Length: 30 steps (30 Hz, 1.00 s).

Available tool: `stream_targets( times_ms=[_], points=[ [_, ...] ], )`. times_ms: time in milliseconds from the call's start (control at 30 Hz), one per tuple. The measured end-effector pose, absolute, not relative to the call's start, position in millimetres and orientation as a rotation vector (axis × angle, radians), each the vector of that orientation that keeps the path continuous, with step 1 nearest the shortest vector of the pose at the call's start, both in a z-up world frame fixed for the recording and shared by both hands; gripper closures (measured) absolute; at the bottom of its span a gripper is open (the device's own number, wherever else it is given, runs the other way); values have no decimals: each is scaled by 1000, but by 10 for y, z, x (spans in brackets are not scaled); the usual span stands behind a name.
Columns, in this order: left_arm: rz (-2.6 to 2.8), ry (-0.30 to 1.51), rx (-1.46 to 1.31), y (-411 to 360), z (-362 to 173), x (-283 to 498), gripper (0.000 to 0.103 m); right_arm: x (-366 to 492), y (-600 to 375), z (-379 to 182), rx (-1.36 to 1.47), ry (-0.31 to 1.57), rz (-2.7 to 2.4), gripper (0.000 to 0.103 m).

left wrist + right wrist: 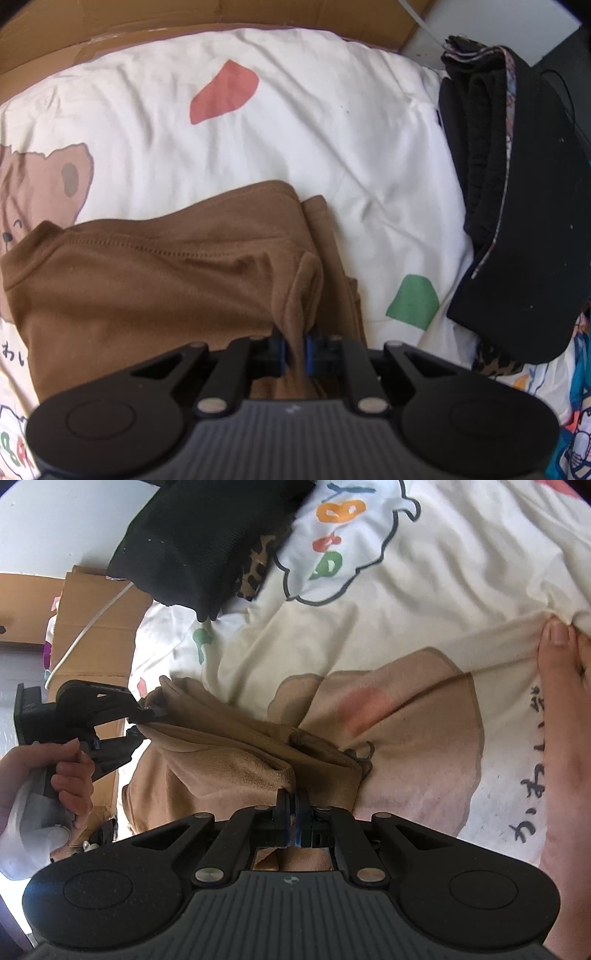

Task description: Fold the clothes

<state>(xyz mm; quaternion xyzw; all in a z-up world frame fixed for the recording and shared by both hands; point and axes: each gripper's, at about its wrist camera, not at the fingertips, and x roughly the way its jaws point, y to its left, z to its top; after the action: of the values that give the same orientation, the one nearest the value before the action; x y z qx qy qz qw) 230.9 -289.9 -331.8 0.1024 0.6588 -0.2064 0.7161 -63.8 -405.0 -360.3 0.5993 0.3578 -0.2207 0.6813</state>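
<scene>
Both grippers pinch a soft brown garment on a printed bed sheet.

The white cartoon-print bed sheet (314, 122) gives open room ahead; a stack of folded black clothes (517, 206) borders one side and a bare foot (561, 738) another. The brown fleecy knit garment (155, 280) lies bunched mid-sheet, looking light, limp and grippy, best taken at hems and corners. The left gripper (294, 350) and right gripper (293, 814) each clamp a fold of it.

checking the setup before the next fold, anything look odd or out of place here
One thing: a bare foot rests on the printed bedsheet, pinching it into wrinkles beside the brown garment. Otherwise both hand-held grippers grip the garment normally.
</scene>
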Motion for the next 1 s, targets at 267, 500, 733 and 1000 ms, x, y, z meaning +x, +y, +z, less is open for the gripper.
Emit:
stream_targets(
  times_ms=[267,500,733,1000],
  points=[
    [-447,1470,258,-2983,-3338,2204,92,-704,-4060,-3596,1330,834,-521,103],
    [-450,1487,295,-3043,-3308,2111,92,-779,-4059,-3627,1345,858,-553,103],
    [-448,1486,268,-3044,-3320,2116,86,-789,-4082,-3693,1348,890,-587,103],
    [-452,1466,238,-2996,-3217,2330,70,-891,-4074,-3710,1315,922,-660,103]
  ],
)
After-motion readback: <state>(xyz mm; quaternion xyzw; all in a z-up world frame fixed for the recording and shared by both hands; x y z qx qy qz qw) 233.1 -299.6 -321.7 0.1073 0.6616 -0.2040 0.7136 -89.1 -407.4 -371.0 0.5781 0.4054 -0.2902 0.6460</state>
